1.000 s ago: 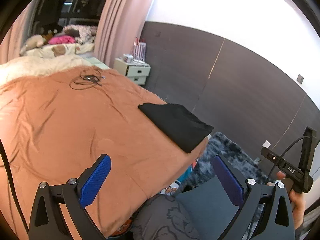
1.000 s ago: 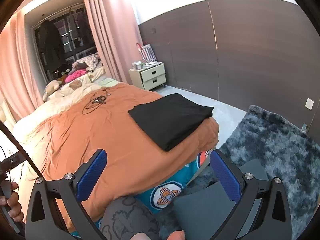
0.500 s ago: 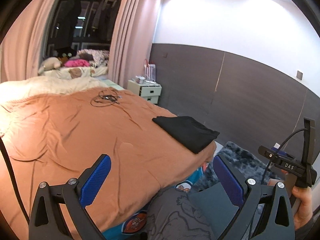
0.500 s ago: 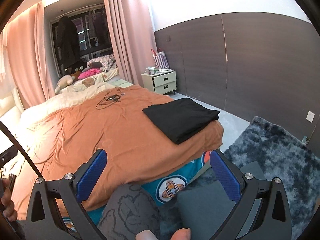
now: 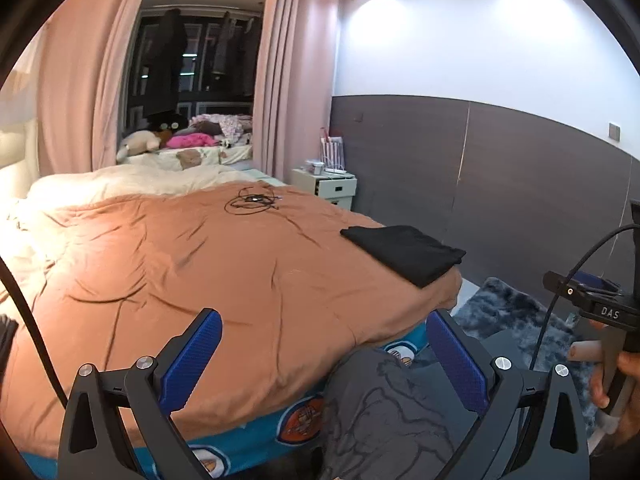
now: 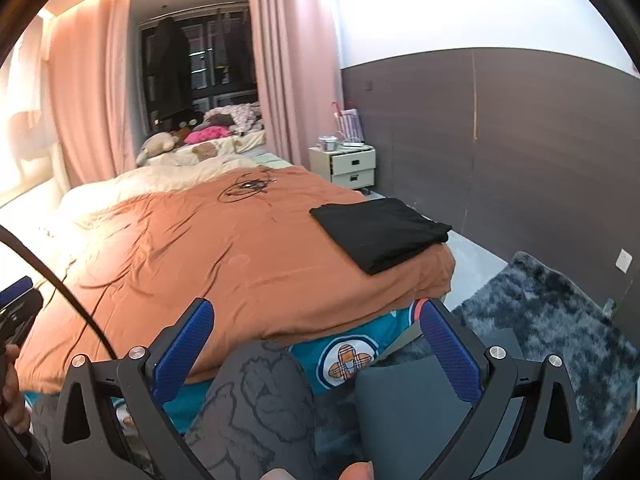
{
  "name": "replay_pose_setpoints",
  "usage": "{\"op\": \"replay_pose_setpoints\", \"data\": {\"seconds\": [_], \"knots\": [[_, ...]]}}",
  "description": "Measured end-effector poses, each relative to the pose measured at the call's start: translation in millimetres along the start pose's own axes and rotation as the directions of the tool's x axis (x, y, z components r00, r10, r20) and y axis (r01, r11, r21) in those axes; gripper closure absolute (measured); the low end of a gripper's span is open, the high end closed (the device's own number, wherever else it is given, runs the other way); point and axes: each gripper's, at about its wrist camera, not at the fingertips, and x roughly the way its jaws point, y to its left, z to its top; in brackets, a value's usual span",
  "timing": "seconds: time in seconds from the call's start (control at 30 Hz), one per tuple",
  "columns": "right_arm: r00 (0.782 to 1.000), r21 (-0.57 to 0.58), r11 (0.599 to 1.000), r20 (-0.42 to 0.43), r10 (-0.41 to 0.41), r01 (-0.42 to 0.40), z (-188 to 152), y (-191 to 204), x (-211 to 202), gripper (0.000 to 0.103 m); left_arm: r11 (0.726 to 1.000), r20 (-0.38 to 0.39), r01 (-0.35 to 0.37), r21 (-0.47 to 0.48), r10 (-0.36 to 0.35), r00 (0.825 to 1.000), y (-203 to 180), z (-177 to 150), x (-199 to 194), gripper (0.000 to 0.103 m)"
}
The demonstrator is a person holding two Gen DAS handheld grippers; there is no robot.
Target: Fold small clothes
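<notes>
Black garment [image 5: 404,254]: folded, at bed [image 5: 224,280] foot corner. Left gripper [image 5: 324,356], right gripper [image 6: 316,344]: wide, empty, raised. Step: fold apparently complete; next, fetch another piece.

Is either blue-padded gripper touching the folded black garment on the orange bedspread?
Apart. Both wrist views show the left gripper and right gripper open, with orange bedspread between them and the folded black garment.

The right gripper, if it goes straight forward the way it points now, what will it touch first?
Most likely the orange bedspread. The right gripper is open and empty, aimed over the near edge of the bed. The folded black garment lies off to the right of that line. Depth is hard to judge in this fisheye view.
</notes>
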Motion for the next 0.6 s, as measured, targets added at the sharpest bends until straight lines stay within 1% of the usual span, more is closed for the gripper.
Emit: {"op": "replay_pose_setpoints", "data": {"seconds": [0.07,0.2,0.33,0.43,0.53,0.6], "knots": [[1.0,-0.009,1.0,0.003,0.007,-0.007,-3.2,-0.5,-5.0,0.0,1.0,-0.006,-0.007,-0.009,0.007,1.0,2.3,-3.9,-3.6,0.0],[1.0,-0.019,0.999,0.013,0.027,-0.027,-9.1,-0.9,-13.4,0.0,0.999,0.009,-0.044,0.005,0.044,0.999,5.0,-11.7,-13.0,0.0],[0.999,-0.027,0.999,0.013,0.036,-0.036,-13.6,0.1,-12.9,0.0,0.999,0.03,-0.049,-0.02,0.049,0.998,13.4,-13.4,-22.8,0.0],[0.999,-0.037,0.999,0.016,0.039,-0.039,-18.0,4.1,-11.3,0.0,0.997,0.041,-0.069,-0.02,0.069,0.997,15.7,-13.8,-28.4,0.0],[0.998,-0.034,0.998,0.014,0.055,-0.054,-20.5,5.8,-7.3,0.0,0.998,0.039,-0.063,-0.02,0.064,0.997,16.3,-15.2,-31.6,0.0],[0.998,-0.029,0.997,0.011,0.065,-0.065,-23.4,7.3,-6.0,0.0,0.997,0.043,-0.073,-0.017,0.074,0.996,15.9,-15.3,-32.6,0.0]]}}
